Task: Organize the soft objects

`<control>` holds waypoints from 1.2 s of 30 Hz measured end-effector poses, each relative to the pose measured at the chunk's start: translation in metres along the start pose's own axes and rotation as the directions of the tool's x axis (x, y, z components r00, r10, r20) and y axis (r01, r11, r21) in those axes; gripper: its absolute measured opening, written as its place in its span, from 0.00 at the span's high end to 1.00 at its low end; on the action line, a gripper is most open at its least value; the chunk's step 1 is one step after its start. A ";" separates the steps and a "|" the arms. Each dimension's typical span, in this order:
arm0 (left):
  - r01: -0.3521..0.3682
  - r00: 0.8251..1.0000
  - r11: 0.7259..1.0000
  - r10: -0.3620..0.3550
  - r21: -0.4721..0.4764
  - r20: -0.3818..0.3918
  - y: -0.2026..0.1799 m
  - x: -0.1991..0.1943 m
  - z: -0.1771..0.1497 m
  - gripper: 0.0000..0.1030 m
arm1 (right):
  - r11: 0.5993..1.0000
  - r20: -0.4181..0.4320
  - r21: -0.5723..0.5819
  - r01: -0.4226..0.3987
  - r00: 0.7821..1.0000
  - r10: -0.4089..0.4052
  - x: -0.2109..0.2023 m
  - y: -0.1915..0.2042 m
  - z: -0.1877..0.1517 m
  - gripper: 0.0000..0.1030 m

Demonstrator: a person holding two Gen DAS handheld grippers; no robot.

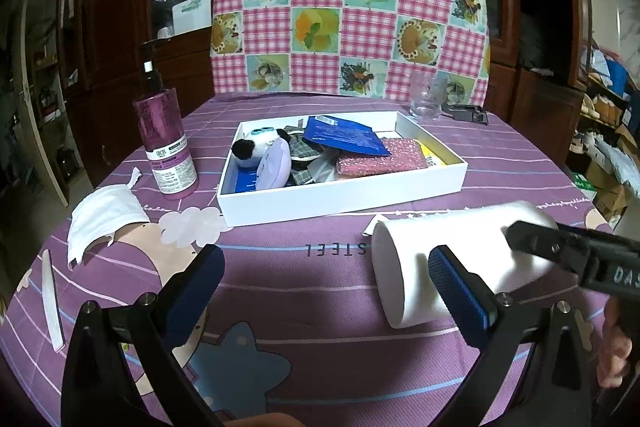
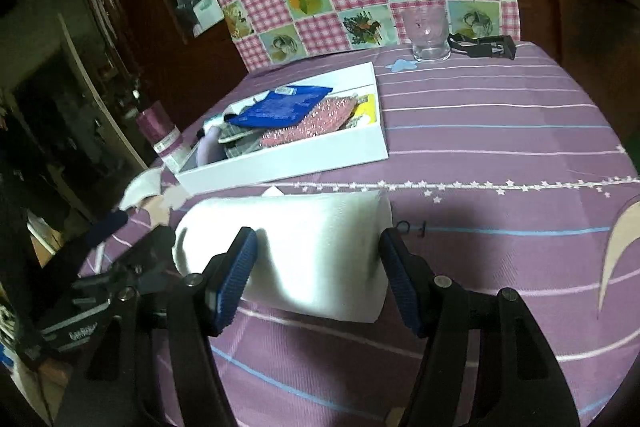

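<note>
A white paper roll (image 1: pixel 452 259) lies on its side on the purple tablecloth, in front of a white tray (image 1: pixel 360 193). The tray holds a panda plush (image 1: pixel 250 147), a lilac soft pouch (image 1: pixel 276 165), a blue packet (image 1: pixel 344 137), a pink sponge (image 1: pixel 384 157) and checked cloth. My right gripper (image 2: pixel 316 275) is open with its blue pads on either side of the roll (image 2: pixel 304 247). My left gripper (image 1: pixel 324 287) is open and empty, just left of the roll. A white face mask (image 1: pixel 102 219) lies at the left.
A purple pump bottle (image 1: pixel 166 143) stands left of the tray. A clear glass (image 1: pixel 426 97) and a black clip (image 1: pixel 470 114) sit at the back. A nail file (image 1: pixel 52 301) lies near the left edge. A checked cloth hangs behind the table.
</note>
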State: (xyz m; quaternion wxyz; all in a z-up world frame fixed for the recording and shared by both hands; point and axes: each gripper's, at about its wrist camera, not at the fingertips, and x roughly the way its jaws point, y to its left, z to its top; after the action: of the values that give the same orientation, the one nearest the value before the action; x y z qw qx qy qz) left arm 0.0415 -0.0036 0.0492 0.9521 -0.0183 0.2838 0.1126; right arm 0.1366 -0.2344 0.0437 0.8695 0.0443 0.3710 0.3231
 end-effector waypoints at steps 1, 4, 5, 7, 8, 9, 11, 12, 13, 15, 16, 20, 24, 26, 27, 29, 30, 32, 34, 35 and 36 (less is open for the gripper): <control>0.001 1.000 1.000 -0.001 0.003 -0.001 0.000 0.000 0.000 0.00 | 1.000 0.002 -0.012 -0.003 1.000 0.003 0.001 0.001 0.001 0.37; 0.002 1.000 1.000 -0.002 0.014 -0.004 -0.002 0.000 0.000 0.00 | 0.999 0.009 -0.031 -0.015 1.000 0.015 0.003 0.001 0.001 0.37; 0.001 1.000 1.000 -0.001 0.015 -0.004 -0.003 0.000 0.000 0.00 | 0.999 0.011 -0.036 -0.019 1.000 0.020 0.003 0.000 0.001 0.37; 0.002 1.000 1.000 -0.002 0.014 -0.003 -0.002 0.000 0.000 0.00 | 0.999 0.012 -0.032 -0.022 1.000 0.023 0.002 0.000 0.000 0.37; 0.002 1.000 1.000 -0.002 0.012 -0.003 -0.002 0.000 -0.001 0.00 | 0.999 0.012 -0.032 -0.015 1.000 0.015 0.001 0.001 0.000 0.37; 0.001 1.000 1.000 -0.001 0.010 -0.002 -0.002 0.000 -0.001 0.00 | 0.999 0.012 -0.036 -0.005 1.000 0.005 0.000 0.002 -0.001 0.37; 0.001 1.000 1.000 -0.001 0.006 -0.004 -0.001 0.000 -0.001 0.00 | 0.996 0.022 -0.071 0.050 0.999 -0.049 -0.004 0.011 -0.003 0.37; 0.001 1.000 1.000 -0.001 0.005 -0.006 -0.001 0.000 -0.001 0.00 | 0.993 0.032 -0.093 0.079 0.997 -0.076 -0.006 0.014 -0.004 0.37; 0.000 1.000 1.000 0.000 0.005 -0.007 -0.001 0.000 -0.001 0.00 | 0.983 0.054 -0.133 0.129 0.991 -0.123 -0.010 0.021 -0.006 0.37; 0.001 1.000 1.000 -0.001 0.005 -0.005 -0.001 0.000 -0.001 0.00 | 0.964 0.091 -0.186 0.189 0.980 -0.175 -0.016 0.031 -0.011 0.37; 0.001 1.000 1.000 -0.001 0.006 -0.005 -0.001 0.000 -0.001 0.00 | 0.959 0.100 -0.198 0.202 0.978 -0.185 -0.018 0.033 -0.012 0.37; -0.001 1.000 1.000 0.001 0.007 -0.001 -0.001 0.000 -0.001 0.00 | 0.951 0.120 -0.219 0.219 0.973 -0.196 -0.027 0.038 -0.017 0.37; -0.006 1.000 1.000 0.006 0.004 -0.004 -0.001 0.000 0.000 0.00 | 0.947 0.125 -0.213 0.241 0.968 -0.218 -0.028 0.036 -0.017 0.37; -0.007 1.000 1.000 0.007 0.005 -0.005 -0.001 0.000 0.000 0.00 | 0.951 0.119 -0.197 0.240 0.968 -0.220 -0.028 0.033 -0.016 0.37; -0.006 1.000 1.000 0.006 0.006 -0.005 -0.001 0.000 0.000 0.00 | 0.953 0.119 -0.190 0.236 0.969 -0.216 -0.028 0.032 -0.016 0.37; -0.007 1.000 1.000 0.007 0.005 -0.004 -0.002 0.000 0.000 0.00 | 0.956 0.124 -0.181 0.233 0.969 -0.213 -0.029 0.031 -0.015 0.37; -0.008 1.000 1.000 0.008 0.007 -0.003 -0.002 0.000 0.000 0.00 | 0.956 0.125 -0.179 0.231 0.969 -0.211 -0.030 0.031 -0.015 0.37; -0.009 1.000 1.000 0.009 0.006 -0.004 -0.002 0.000 0.000 0.00 | 0.958 0.126 -0.174 0.228 0.970 -0.208 -0.031 0.031 -0.015 0.37; -0.010 1.000 1.000 0.010 0.006 -0.005 -0.002 0.000 0.000 0.00 | 0.959 0.123 -0.170 0.227 0.970 -0.208 -0.030 0.030 -0.014 0.37; -0.009 1.000 1.000 0.009 0.007 -0.004 -0.001 0.000 0.000 0.00 | 0.959 0.122 -0.169 0.226 0.971 -0.207 -0.030 0.030 -0.015 0.37; -0.009 1.000 1.000 0.009 0.007 -0.004 -0.001 0.000 0.000 0.00 | 0.960 0.120 -0.167 0.224 0.971 -0.205 -0.030 0.030 -0.014 0.37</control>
State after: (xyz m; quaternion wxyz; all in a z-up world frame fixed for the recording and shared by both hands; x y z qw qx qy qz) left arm 0.0413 -0.0051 0.0490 0.9510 -0.0139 0.2863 0.1156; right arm 0.0956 -0.2314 0.0614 0.9175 -0.0584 0.2984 0.2564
